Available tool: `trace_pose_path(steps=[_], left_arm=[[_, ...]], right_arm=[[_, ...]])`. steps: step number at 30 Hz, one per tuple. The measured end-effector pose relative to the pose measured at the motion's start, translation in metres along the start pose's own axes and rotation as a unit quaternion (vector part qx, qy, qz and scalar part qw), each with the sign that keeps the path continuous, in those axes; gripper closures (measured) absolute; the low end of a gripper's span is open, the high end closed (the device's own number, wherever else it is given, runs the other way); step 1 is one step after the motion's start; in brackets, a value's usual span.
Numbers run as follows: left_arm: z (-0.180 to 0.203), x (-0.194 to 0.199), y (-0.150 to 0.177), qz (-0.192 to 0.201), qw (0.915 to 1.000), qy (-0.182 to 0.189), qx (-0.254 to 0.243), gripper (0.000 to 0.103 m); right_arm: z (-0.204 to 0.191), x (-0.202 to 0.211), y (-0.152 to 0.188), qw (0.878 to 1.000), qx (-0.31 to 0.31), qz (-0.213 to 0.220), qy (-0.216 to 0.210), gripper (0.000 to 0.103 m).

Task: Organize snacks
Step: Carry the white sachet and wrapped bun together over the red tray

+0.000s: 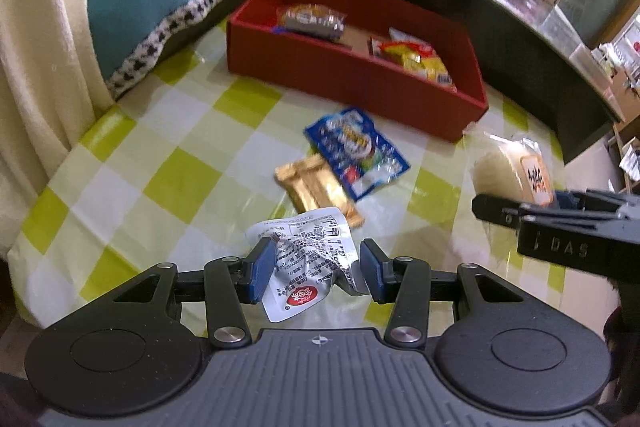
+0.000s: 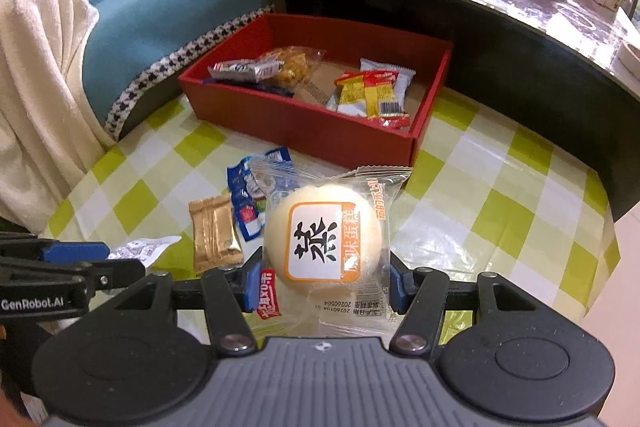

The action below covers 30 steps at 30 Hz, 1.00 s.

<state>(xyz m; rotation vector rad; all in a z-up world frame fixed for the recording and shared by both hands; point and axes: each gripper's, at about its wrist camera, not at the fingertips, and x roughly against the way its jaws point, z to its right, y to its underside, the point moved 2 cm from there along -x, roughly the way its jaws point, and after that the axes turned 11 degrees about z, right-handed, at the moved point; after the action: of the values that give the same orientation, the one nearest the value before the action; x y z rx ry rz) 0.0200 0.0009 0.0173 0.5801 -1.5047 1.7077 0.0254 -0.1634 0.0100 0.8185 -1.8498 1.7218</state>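
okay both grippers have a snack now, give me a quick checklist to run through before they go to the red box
1. Left gripper has its snack: ok, the pads press a crumpled silver packet.
2. Right gripper has its snack: ok, shut on the wrapped steamed cake.
3. Room in the red box: ok, bare floor shows between the snacks inside.
4. Silver packet off the table: cannot tell, its tail hangs low.
5. Grippers apart: ok, side by side without touching.
6. Snacks left on the checked tablecloth: not ok, a gold packet and a blue packet remain.
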Motion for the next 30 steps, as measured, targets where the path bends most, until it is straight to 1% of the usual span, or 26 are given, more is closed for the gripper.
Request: trace_pose_path(steps=[7, 13, 24, 30], left_arm=[[0.006, -0.002, -0.024, 0.030, 0.9995, 0.000, -0.003, 0.048], [0.011, -0.009, -0.041, 0.048, 0.9988, -0.002, -0.003, 0.048], [0.029, -0.022, -0.077, 0.088, 0.9958, -0.012, -0.023, 0.048], [0.039, -0.035, -0.093, 0.096, 0.9948, -0.012, -0.032, 0.048]], right_arm=[[0.002, 0.001, -0.010, 1.000, -0.004, 0.012, -0.001, 0.043], [0.004, 0.000, -0.018, 1.000, -0.007, 0.025, 0.004, 0.043], [0.018, -0.005, -0.047, 0.998, -0.024, 0.058, 0.020, 0.043], [0.023, -0.010, -0.060, 0.997, -0.033, 0.070, 0.020, 0.043]])
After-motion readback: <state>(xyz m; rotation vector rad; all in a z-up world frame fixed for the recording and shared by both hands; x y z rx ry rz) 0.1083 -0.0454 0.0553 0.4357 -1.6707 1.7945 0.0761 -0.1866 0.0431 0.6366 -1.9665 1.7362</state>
